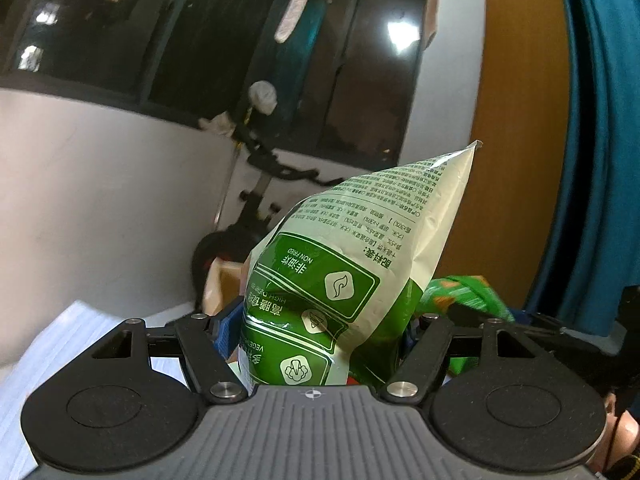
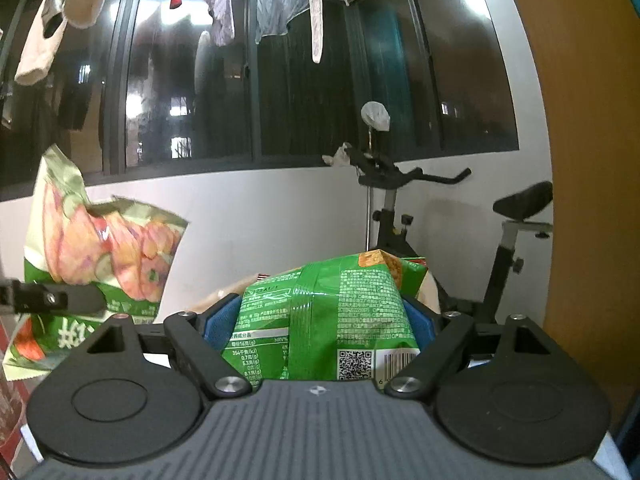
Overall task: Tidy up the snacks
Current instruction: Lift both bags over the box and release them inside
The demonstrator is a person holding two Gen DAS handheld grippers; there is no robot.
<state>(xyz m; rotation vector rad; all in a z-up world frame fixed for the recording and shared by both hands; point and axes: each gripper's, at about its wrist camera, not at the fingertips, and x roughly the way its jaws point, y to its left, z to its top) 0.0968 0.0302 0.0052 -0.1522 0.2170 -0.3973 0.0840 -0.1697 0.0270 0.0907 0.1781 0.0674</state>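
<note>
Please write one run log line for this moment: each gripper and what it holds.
left gripper: shut on white-green snack bag | right gripper: shut on green snack bag | both bags lifted

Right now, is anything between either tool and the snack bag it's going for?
Nothing visible: the left tool already grips the white-and-green foil snack bag, and the right tool grips the bright green foil snack bag.

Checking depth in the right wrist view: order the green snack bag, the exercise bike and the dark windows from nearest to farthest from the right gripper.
1. Green snack bag: held between the right gripper fingers, centre.
2. Exercise bike: behind the bag, to the right, by the white wall.
3. Dark windows: farthest, above the wall, under hanging laundry.
</note>
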